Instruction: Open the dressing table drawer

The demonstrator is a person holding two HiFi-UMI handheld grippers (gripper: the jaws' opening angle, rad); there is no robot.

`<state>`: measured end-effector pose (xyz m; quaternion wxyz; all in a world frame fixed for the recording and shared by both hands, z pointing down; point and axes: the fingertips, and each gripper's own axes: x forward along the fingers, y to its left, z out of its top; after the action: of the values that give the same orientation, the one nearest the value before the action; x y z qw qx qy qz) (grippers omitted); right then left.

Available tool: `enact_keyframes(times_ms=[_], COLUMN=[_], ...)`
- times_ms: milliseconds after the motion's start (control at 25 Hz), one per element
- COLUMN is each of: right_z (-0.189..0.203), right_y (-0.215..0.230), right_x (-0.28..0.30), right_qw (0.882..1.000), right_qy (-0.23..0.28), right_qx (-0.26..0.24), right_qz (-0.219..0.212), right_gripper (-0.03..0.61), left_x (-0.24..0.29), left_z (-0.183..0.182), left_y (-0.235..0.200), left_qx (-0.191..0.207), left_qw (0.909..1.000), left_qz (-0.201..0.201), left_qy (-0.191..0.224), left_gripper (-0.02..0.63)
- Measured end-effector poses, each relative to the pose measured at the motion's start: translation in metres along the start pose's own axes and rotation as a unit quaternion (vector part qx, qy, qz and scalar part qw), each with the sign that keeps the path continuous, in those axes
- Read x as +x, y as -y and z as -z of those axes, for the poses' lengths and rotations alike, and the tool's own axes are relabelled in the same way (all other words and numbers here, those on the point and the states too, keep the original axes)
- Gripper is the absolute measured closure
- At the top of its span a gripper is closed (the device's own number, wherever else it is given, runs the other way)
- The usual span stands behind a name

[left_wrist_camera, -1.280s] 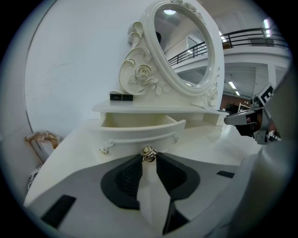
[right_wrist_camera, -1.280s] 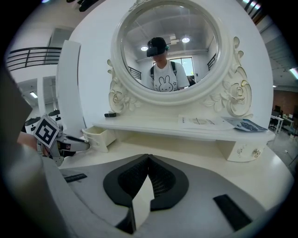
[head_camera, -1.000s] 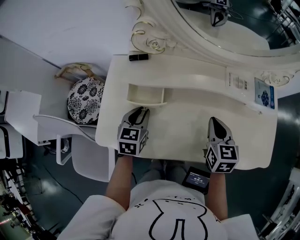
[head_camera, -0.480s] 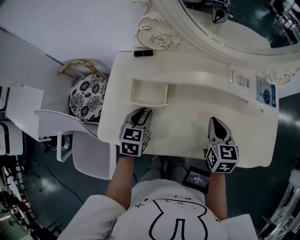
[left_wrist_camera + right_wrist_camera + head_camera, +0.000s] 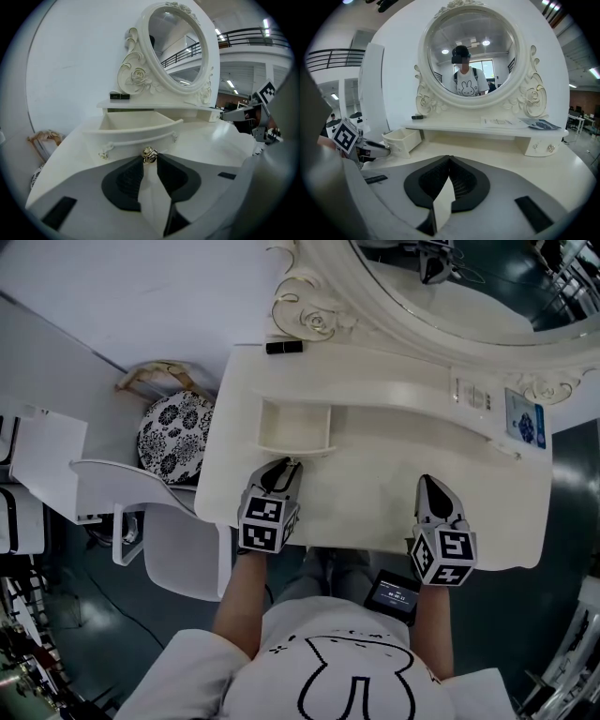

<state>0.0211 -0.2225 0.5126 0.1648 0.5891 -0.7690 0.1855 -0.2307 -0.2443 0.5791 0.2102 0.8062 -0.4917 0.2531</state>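
The drawer (image 5: 140, 123) at the left end of the table (image 5: 375, 493) stands pulled out, its curved front facing the person. The left gripper (image 5: 286, 465) points at that front. Its jaws are closing with the gold knob (image 5: 149, 154) between their tips, and the pads seem to press on it, though the knob itself hides the contact. The right gripper (image 5: 449, 160) is over the table's right half, well apart from the drawer, its jaws pressed together on nothing. Above the drawer a shelf (image 5: 487, 126) carries 1 small black stick (image 5: 284, 347) at its left end and leaflets (image 5: 525, 418) at its right. A second drawer (image 5: 541, 146) with 2 knobs sits closed under the shelf's right end. The oval mirror (image 5: 471, 47) rises behind. A patterned stool (image 5: 171, 437) stands left of the table.
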Motion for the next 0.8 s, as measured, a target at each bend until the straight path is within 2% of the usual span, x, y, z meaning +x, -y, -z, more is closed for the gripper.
enact_keyframes(times_ms=[200,560,800], right_z=[-0.009,-0.03,-0.046], right_y=[0.003,0.006,0.01], right_x=[-0.007,-0.009,-0.007], right_qw=[1.0,0.999,0.999], right_qy=[0.012,0.03,0.043], right_qx=[0.011,0.006,0.001], right_qz=[0.005,0.01,0.01], right_gripper=[0.561,0.561,0.561], left_x=[0.0,0.001,0.003], left_z=[0.001,-0.003,-0.005], left_y=[0.001,-0.001,-0.002], left_qx=[-0.01,-0.014,-0.032], left_qw=[0.9999,0.9998,0.9993], left_qz=[0.002,0.008,0.015], left_qy=[-0.003,-0.006,-0.012], left_gripper=[0.5,0.502,0.5])
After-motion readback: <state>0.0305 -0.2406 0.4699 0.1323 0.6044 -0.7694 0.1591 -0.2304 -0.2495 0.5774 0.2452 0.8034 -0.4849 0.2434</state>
